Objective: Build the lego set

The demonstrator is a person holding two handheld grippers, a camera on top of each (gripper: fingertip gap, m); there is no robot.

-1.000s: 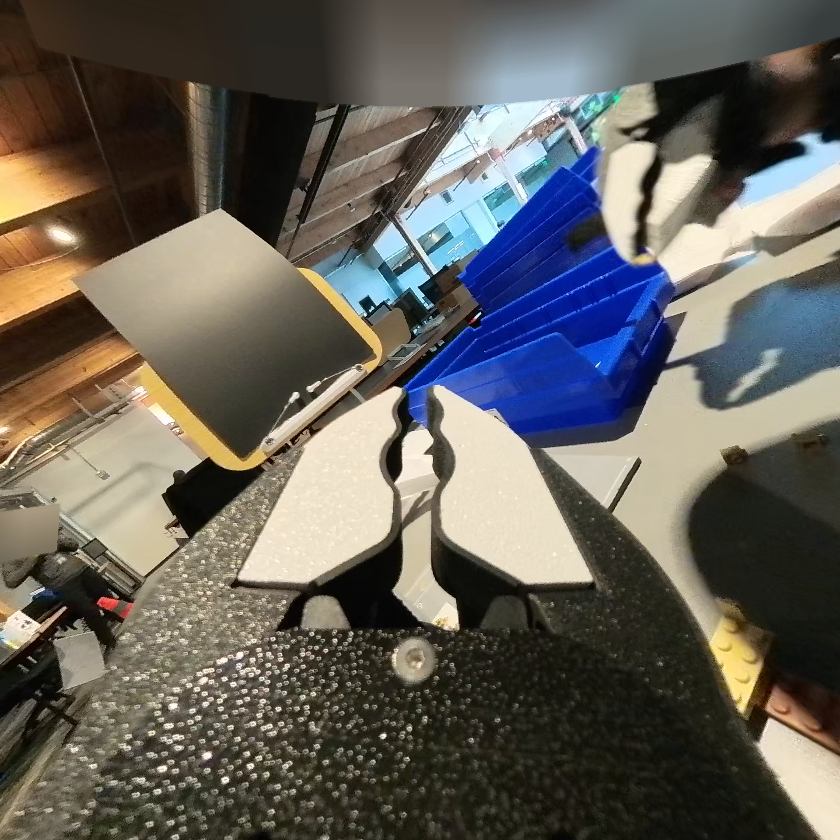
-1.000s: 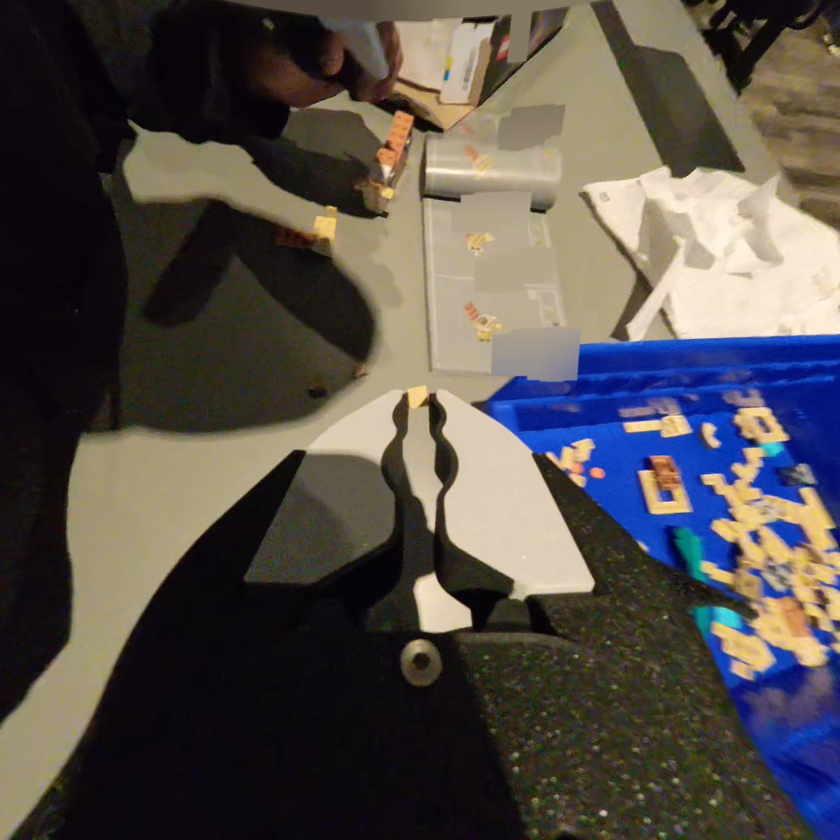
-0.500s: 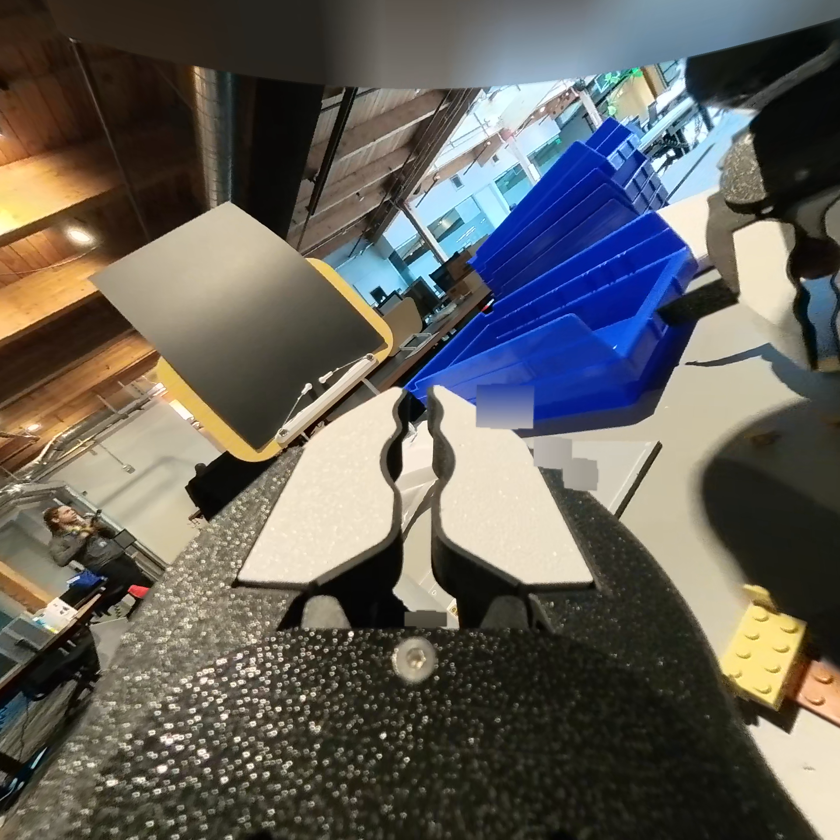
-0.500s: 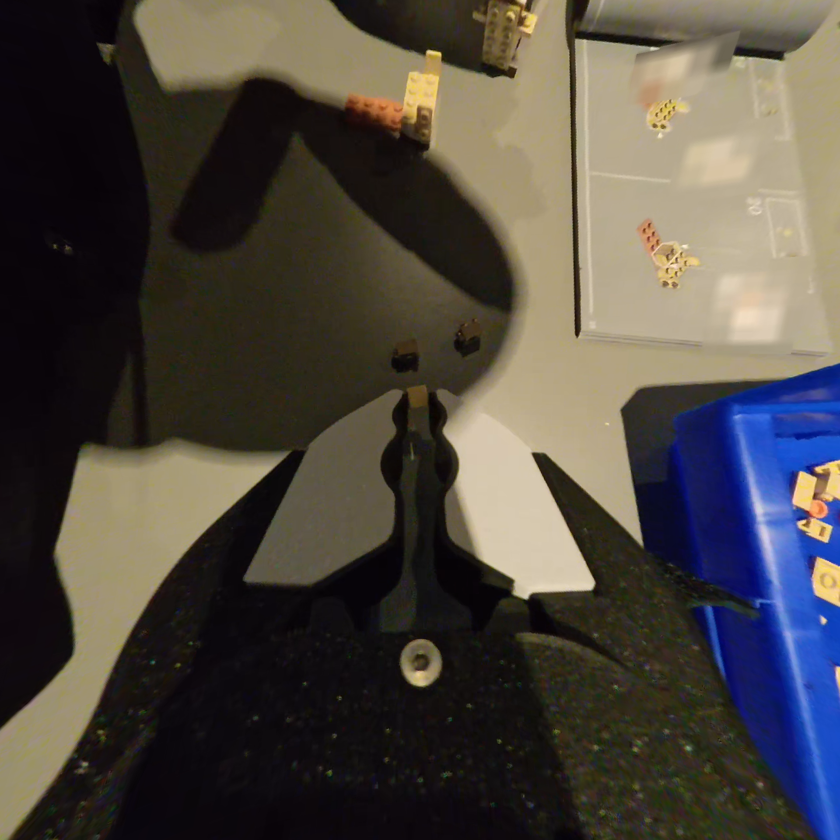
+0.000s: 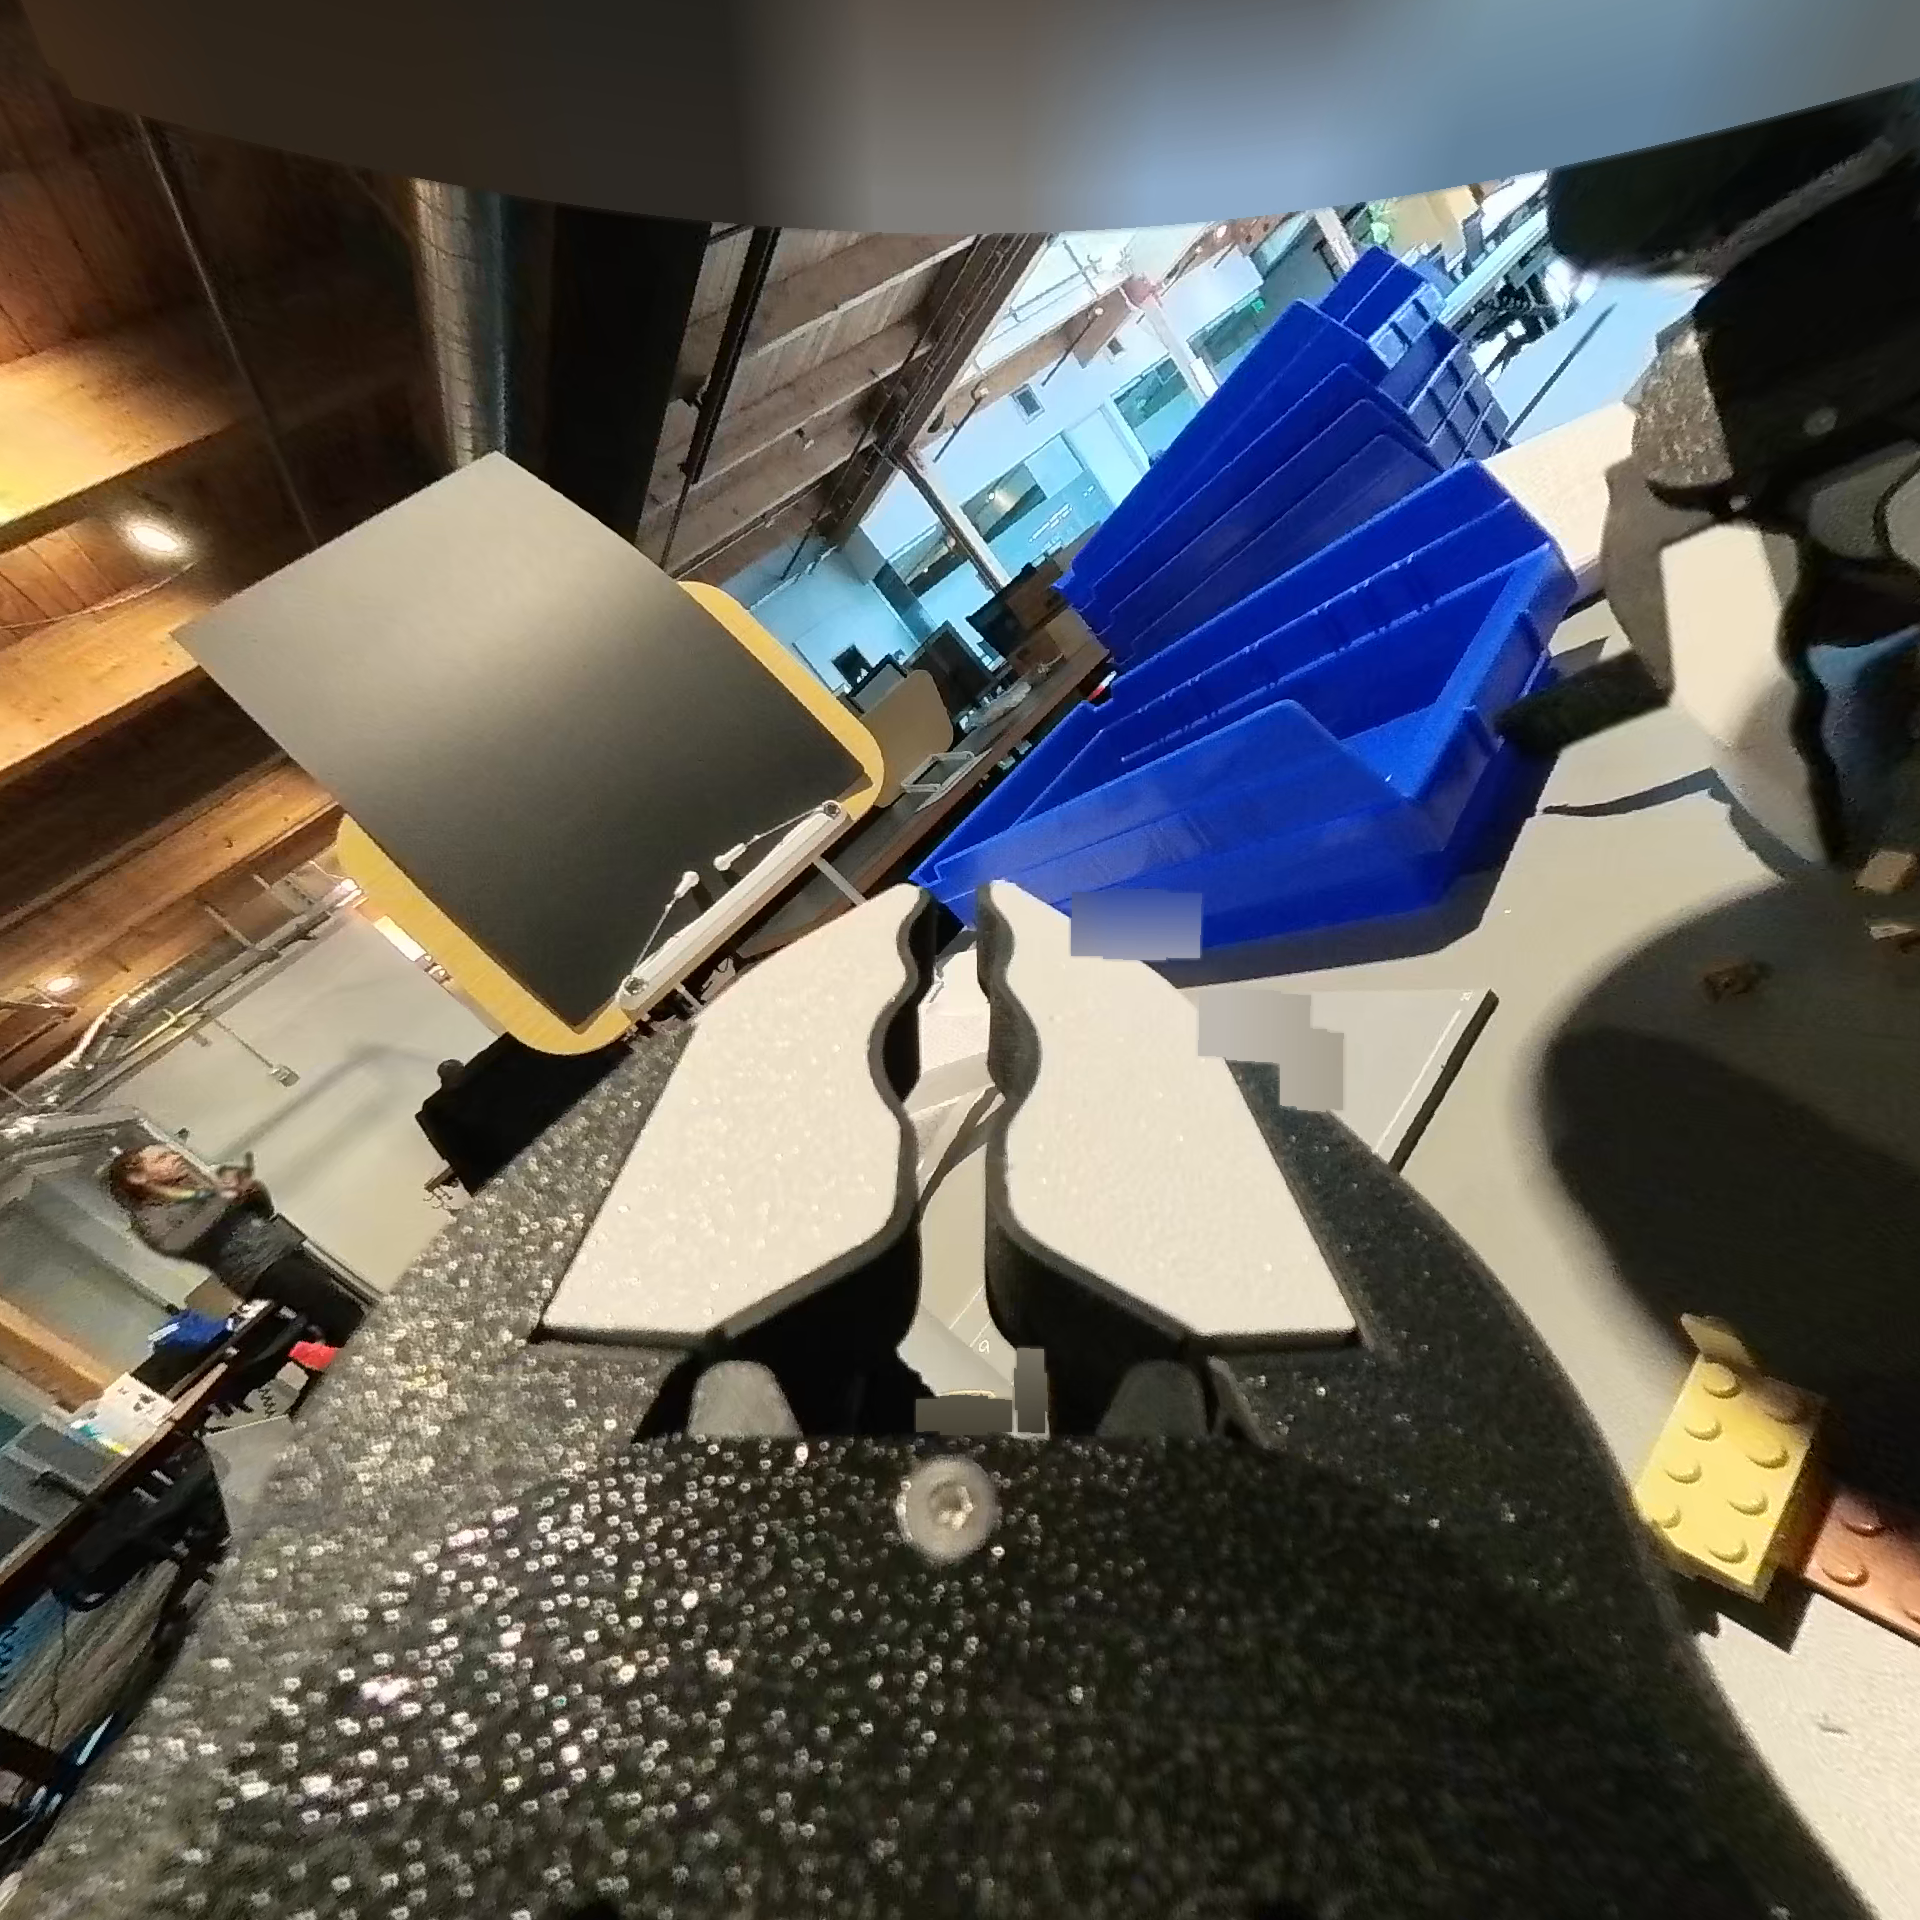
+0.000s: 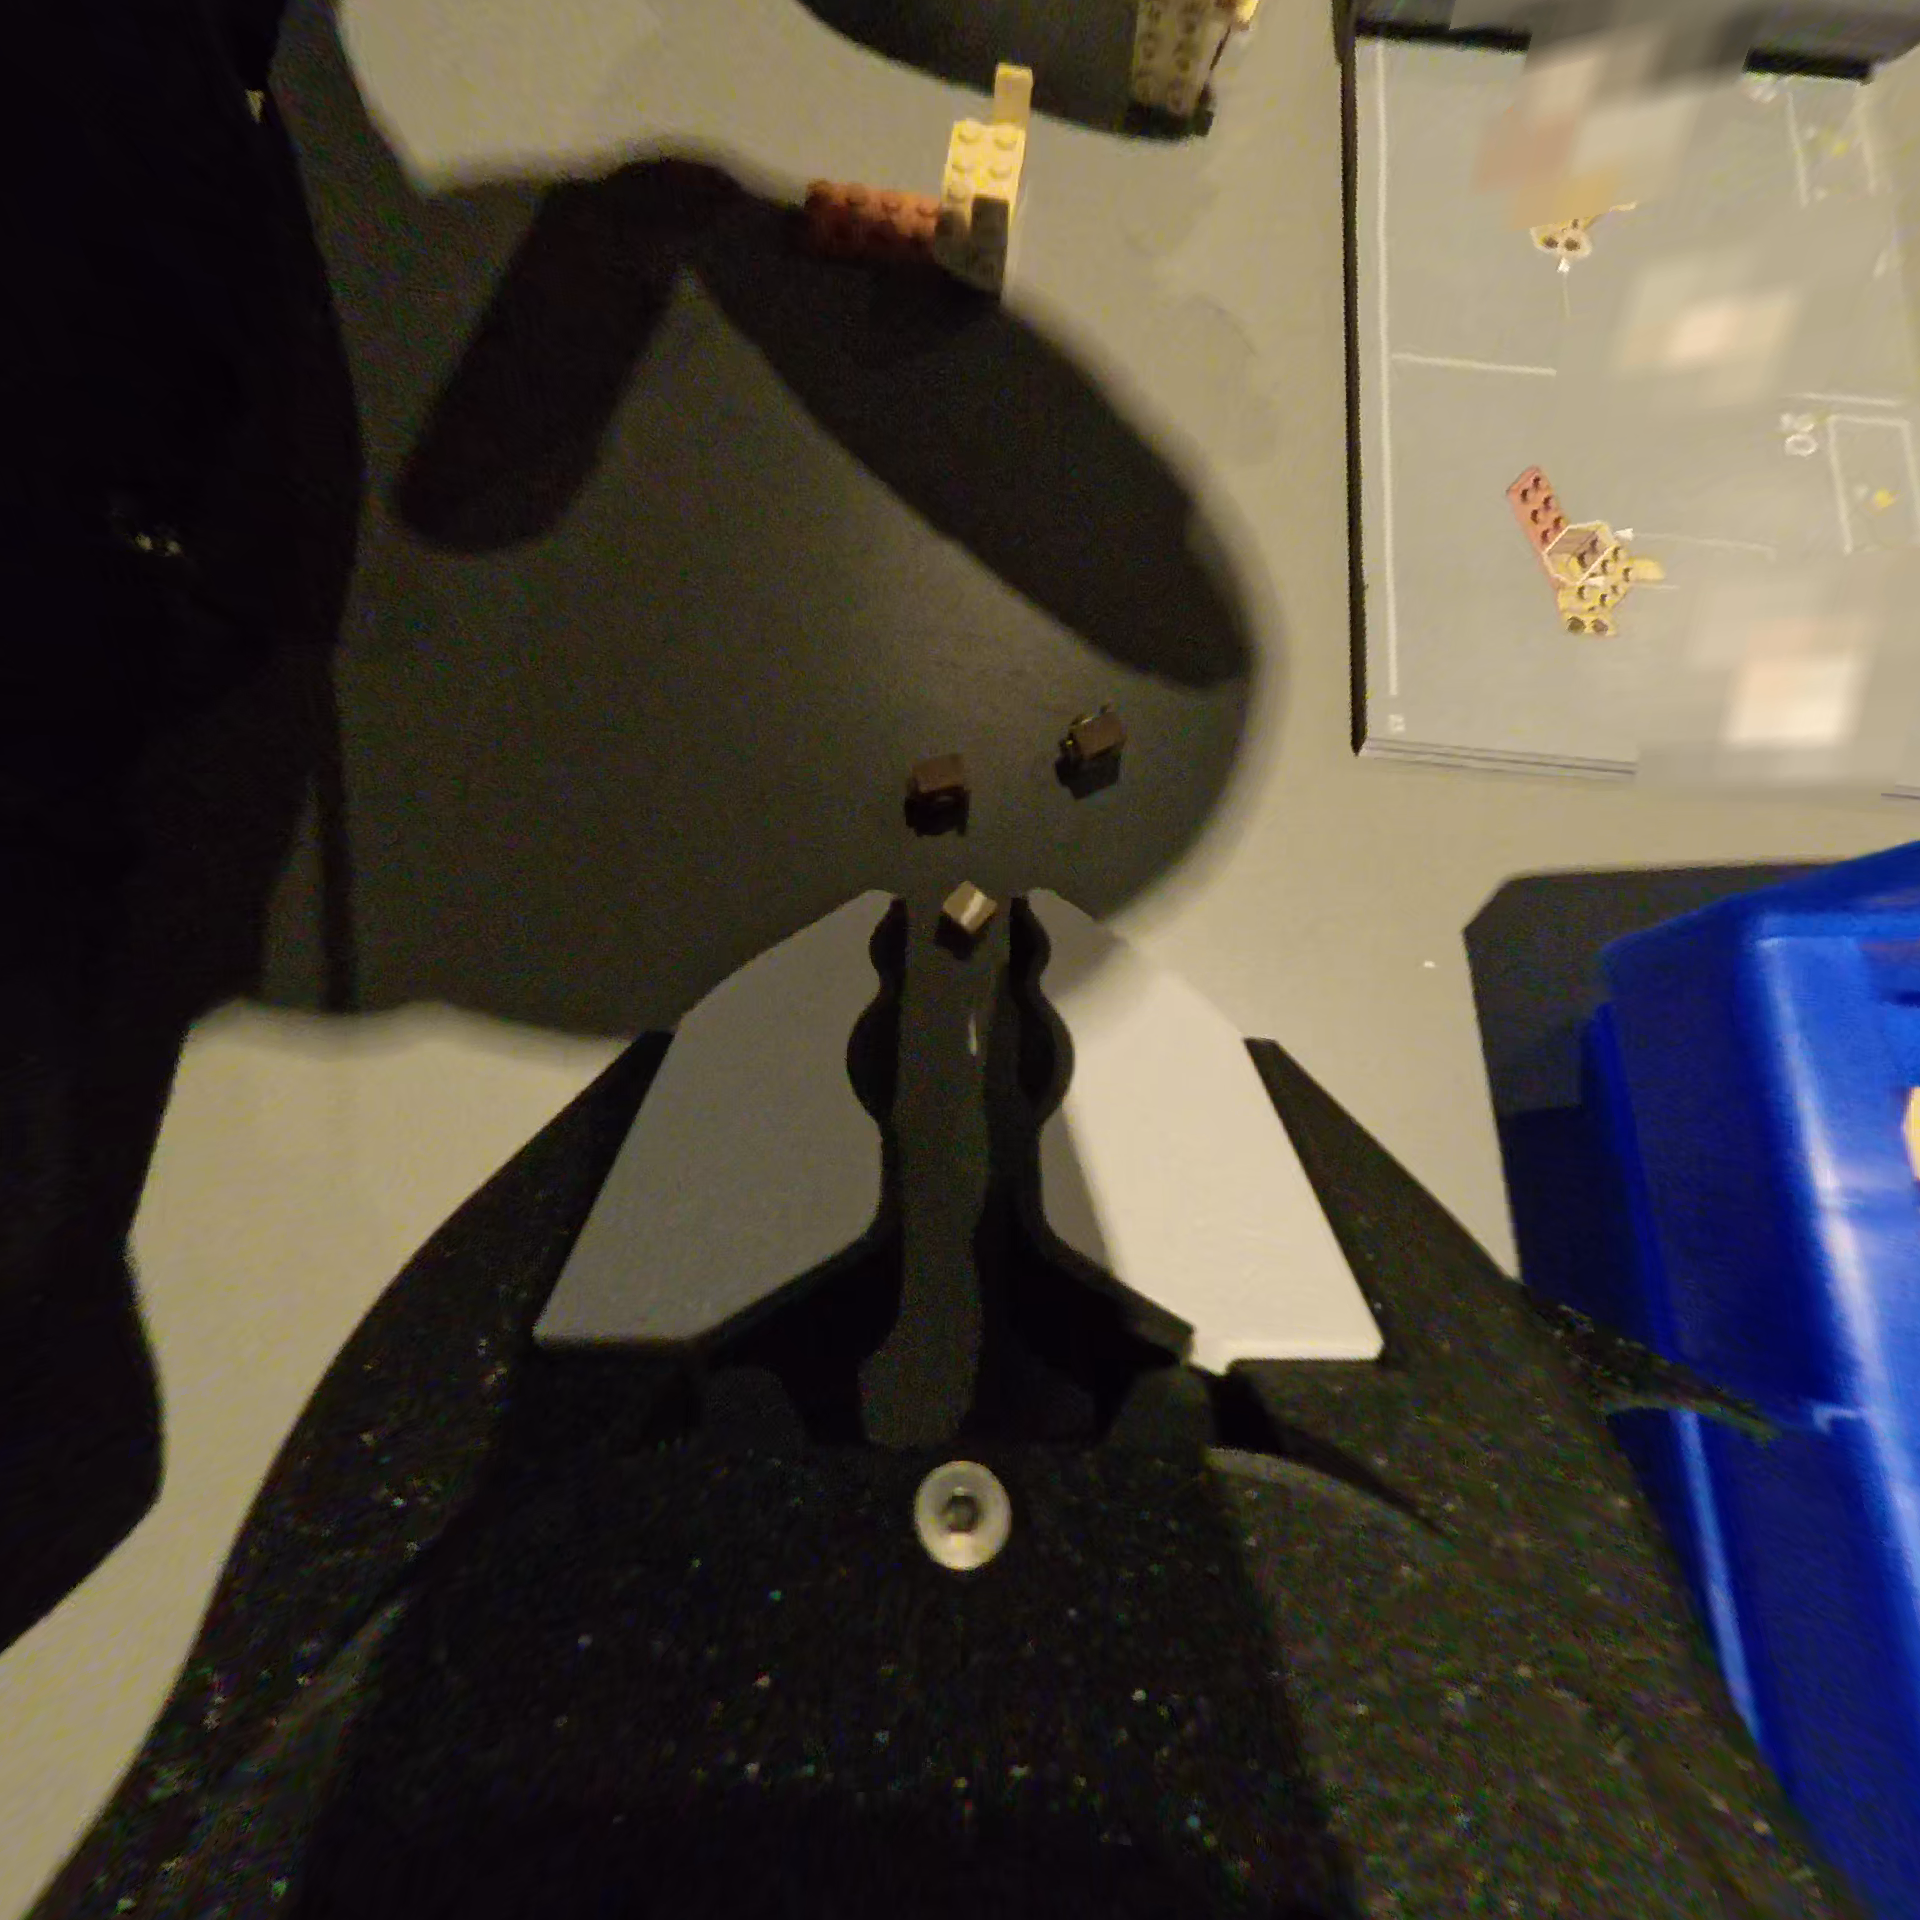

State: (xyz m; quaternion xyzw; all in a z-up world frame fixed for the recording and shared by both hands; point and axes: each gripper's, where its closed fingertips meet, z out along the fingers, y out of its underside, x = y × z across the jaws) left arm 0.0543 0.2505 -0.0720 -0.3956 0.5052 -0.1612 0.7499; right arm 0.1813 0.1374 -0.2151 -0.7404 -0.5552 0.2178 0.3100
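My right gripper (image 6: 958,906) hovers low over the grey table with its jaws slightly parted. A small tan piece (image 6: 966,914) sits tilted and loose between its tips. It also shows in the left wrist view (image 5: 1886,871) under the right gripper (image 5: 1860,831). Two small dark brown pieces (image 6: 938,795) (image 6: 1091,748) lie just ahead in shadow. A yellow and brown sub-assembly (image 6: 977,177) lies farther on, and also shows in the left wrist view (image 5: 1725,1475). My left gripper (image 5: 951,904) is shut and empty, raised and tilted.
An open instruction booklet (image 6: 1621,416) lies to the right of the pieces. A blue bin (image 6: 1766,1247) stands at the right edge, and several blue bins (image 5: 1299,748) line the table's far side. Another small assembly (image 6: 1174,42) sits at the top. About 20 cm separates my left fingertips from my right.
My right gripper moved from over the blue bin to the table, down to the two brown pieces. Its jaws have parted a little and the tan piece has tilted. The left gripper stays shut.
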